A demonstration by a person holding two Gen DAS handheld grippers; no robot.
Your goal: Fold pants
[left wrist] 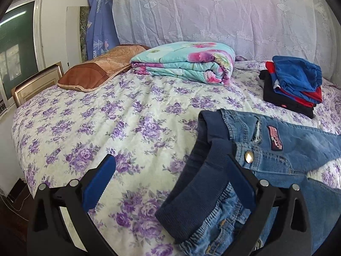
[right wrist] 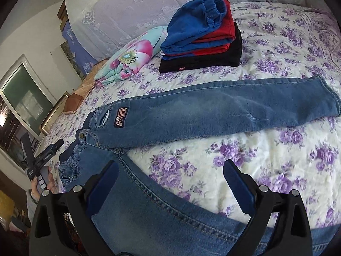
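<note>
Small blue jeans [right wrist: 213, 108] lie spread on the floral bedspread [right wrist: 255, 160], one leg stretched to the right, the other running under my right gripper. The waist with its dark ribbed band [left wrist: 198, 183] and metal snap [left wrist: 248, 156] is at the left. My left gripper [left wrist: 170, 170] is open, its jaws wide around the waistband edge, the right finger [left wrist: 240, 183] resting against the band. My right gripper [right wrist: 170, 177] is open, hovering over the near leg [right wrist: 149, 213]. The left gripper also shows in the right wrist view [right wrist: 42, 155].
A stack of folded blue, red and black clothes [right wrist: 202, 36] sits behind the jeans. A folded floral quilt [left wrist: 183, 64] and a brown pillow [left wrist: 93, 72] lie toward the headboard. The bed's left edge [left wrist: 19, 149] drops to the floor.
</note>
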